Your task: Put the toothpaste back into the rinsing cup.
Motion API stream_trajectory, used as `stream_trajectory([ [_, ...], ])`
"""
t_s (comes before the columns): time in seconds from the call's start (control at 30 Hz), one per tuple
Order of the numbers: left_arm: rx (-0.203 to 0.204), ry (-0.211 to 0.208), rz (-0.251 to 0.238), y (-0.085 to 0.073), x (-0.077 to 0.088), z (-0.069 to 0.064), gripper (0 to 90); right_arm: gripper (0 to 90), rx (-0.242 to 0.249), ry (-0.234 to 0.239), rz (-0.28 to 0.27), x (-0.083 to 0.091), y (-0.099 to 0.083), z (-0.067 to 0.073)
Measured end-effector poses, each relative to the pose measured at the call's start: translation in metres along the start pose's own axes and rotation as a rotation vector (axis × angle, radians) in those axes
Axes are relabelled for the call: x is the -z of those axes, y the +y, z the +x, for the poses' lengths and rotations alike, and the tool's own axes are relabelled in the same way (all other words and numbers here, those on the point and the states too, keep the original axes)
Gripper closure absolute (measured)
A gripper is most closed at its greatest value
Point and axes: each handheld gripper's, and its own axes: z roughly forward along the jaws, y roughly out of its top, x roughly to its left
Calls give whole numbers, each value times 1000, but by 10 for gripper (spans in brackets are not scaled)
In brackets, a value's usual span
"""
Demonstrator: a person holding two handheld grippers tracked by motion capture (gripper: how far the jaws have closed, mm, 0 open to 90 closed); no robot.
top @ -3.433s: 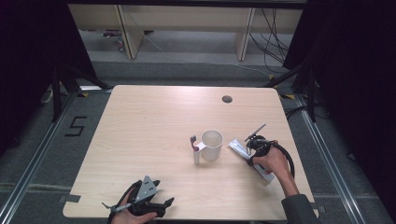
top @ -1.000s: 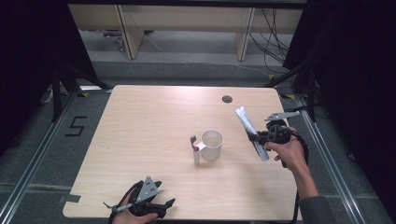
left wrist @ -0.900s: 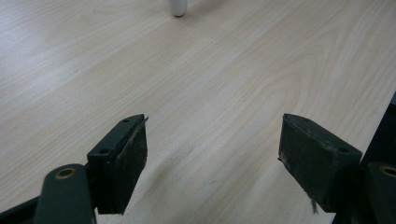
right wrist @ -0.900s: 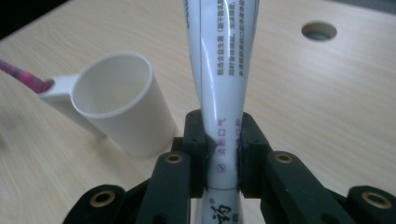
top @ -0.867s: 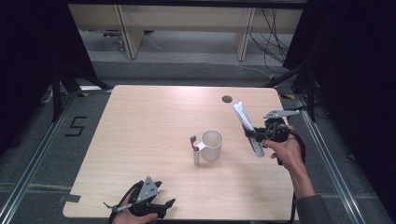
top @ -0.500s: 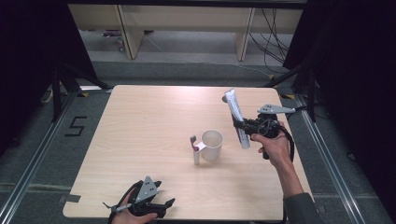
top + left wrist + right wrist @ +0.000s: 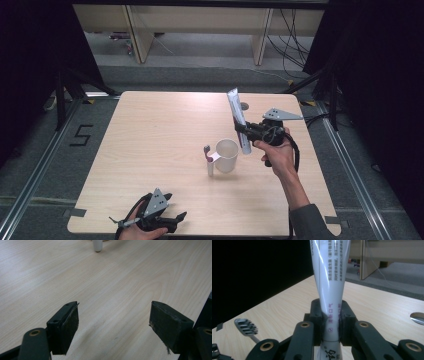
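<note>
tube (image 7: 239, 120) clamped near its cap end by right gripper (image 7: 248, 131), over cup (image 7: 227, 155) | judged light, soft, squeezable | left gripper (image 7: 113, 326) held open, empty

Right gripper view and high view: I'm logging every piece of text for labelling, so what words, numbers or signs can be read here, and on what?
"5": a dark numeral marked on the floor left of the table.
"清新口气": purple characters on the white tube, between the closed jaws of the right gripper.
Small grey lines of Chinese print higher on the tube: too small to read.
Large dark character at the tube's bottom edge: cut off, unreadable.
</note>
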Motion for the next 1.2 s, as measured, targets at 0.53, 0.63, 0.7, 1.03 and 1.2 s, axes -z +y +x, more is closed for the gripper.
stream_trajectory([
  [0.53,1,-6,3,-1,0,0,230,776,-9,27,-2,-39,-10,8],
  [0.63,-2,-1,10,0,0,-1,230,776,-34,34,4,-43,-12,7],
  [0.7,1,-8,0,0,0,-2,231,776,-41,39,8,-46,-14,7],
  [1.03,9,-10,-1,0,0,-2,230,775,-1,25,26,-56,-29,9],
  [1.2,8,-10,-6,0,-1,-3,230,774,-32,33,42,-57,-36,9],
])
